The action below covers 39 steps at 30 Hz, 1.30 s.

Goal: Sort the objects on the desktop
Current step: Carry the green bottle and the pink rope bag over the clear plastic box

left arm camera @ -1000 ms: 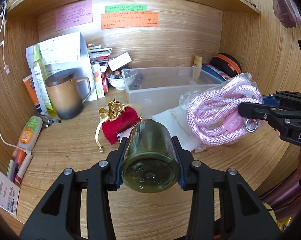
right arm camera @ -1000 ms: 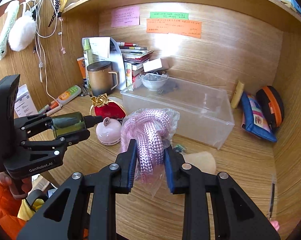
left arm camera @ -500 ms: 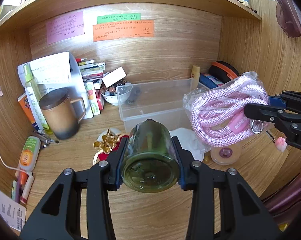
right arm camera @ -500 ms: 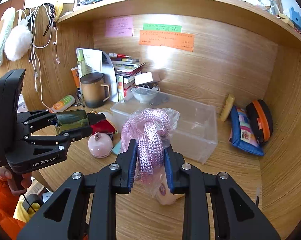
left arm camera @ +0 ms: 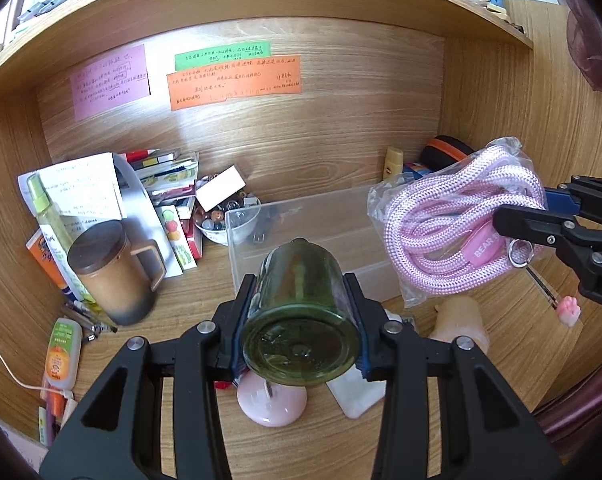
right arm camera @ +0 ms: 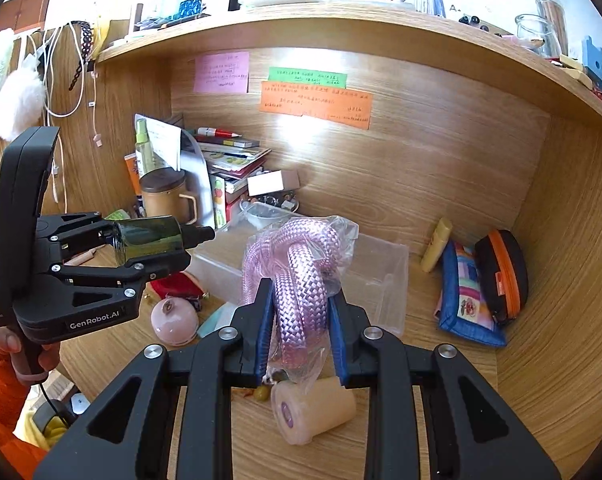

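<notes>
A dark green glass bottle (left arm camera: 299, 312) lies level, clamped; a bagged pink rope (right arm camera: 301, 276) hangs above the clear bin (right arm camera: 377, 276).

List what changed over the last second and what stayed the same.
Both grippers rose away from the desk, carrying their loads: the left gripper with the green bottle, the right gripper with the bagged pink rope. The desk items look smaller and lower in view. Nothing was grasped or released; the clear bin stayed put.

Home study nook: wooden desk (right arm camera: 441, 420), sticky notes (left arm camera: 235, 85), books (right arm camera: 233, 156), mug (left arm camera: 109, 272).
</notes>
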Tool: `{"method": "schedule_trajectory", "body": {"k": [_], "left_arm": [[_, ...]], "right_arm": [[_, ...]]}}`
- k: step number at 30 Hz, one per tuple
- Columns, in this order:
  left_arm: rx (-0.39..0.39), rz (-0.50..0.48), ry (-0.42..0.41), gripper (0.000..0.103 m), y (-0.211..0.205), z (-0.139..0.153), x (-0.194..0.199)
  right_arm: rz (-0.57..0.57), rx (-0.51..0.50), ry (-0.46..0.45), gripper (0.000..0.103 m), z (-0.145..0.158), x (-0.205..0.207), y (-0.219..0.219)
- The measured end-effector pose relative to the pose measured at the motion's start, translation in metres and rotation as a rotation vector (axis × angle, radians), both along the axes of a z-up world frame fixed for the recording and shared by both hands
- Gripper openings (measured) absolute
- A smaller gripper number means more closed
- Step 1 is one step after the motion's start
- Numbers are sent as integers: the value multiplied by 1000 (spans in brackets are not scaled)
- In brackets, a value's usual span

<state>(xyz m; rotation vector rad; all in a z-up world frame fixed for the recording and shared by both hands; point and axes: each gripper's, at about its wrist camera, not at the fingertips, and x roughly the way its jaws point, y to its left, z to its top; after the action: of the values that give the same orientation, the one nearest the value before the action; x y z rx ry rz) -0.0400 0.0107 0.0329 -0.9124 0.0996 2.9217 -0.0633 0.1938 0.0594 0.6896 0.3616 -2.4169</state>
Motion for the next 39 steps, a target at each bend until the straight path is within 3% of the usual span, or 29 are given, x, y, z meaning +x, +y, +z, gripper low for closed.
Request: {"method": "schedule_trajectory", "body": {"k": [21, 39], "left_arm": [[1, 12, -28, 41, -5, 4, -87], [7, -3, -123, 41, -12, -25, -146]], "right_arm": [[-42, 3, -22, 23, -2, -74, -6], [-30, 35, -101, 23, -33, -132, -28]]}}
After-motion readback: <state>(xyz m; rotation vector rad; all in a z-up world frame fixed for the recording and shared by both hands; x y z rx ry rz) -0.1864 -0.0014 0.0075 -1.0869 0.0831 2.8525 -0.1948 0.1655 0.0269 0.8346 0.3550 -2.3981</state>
